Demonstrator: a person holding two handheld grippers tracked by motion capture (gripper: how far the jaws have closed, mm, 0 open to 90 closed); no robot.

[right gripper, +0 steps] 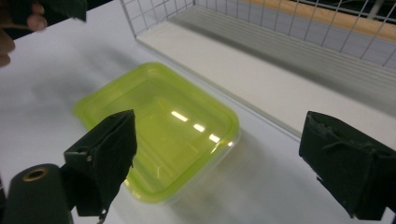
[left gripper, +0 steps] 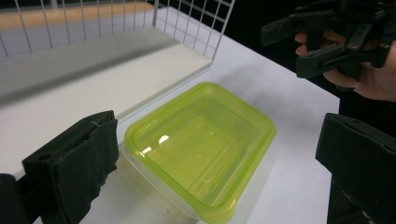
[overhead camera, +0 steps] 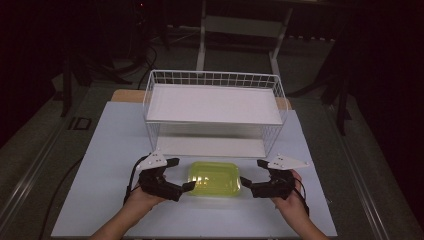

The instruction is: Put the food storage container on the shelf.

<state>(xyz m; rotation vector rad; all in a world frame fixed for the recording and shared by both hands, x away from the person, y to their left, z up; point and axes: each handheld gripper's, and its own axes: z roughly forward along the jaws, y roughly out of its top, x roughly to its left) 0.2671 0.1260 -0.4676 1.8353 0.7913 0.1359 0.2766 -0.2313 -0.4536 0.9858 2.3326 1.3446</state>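
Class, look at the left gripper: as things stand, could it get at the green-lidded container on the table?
Probably yes. The left gripper is open beside the container, its jaws spread toward the near edge, with bare table between them. The wire basket stands behind, out of the way.

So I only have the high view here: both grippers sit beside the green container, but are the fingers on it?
Observer: No. In the left gripper view the left gripper is open, its fingers apart from the green container.
Operator: And the right one?
Observer: The right gripper is open too; the container's end lies between its fingers, untouched as far as I can tell.
Operator: Anything inside it?
Observer: It looks empty; through the translucent green lid you see only glare.
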